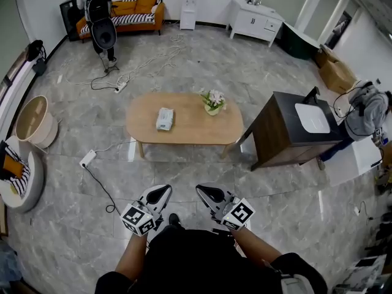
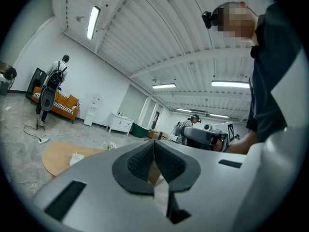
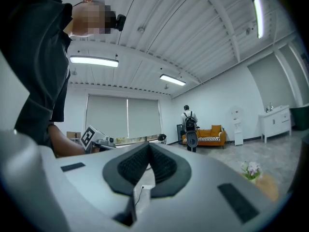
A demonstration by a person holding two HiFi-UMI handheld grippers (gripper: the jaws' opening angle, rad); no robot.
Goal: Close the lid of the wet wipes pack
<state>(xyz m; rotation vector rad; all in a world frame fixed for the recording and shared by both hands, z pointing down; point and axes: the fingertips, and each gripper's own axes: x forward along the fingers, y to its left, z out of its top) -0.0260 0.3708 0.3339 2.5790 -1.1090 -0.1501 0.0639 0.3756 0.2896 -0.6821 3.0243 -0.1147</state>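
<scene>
You stand well back from table (image 1: 190,126), so left gripper (image 1: 160,193) and right gripper (image 1: 205,192) hang idle at your waist, tips forward. Both jaw pairs pressed together, nothing between. Wet wipes pack (image 1: 165,119) lies mid-table, near flower pot (image 1: 213,101). Lid probably up, too small to tell. Pot holds pinkish blooms.

wipes pack (image 1: 165,119) too small to tell lid state, worktop (image 2: 54,157) mostly hidden in left gripper view, flowers (image 3: 251,169) blurred
</scene>
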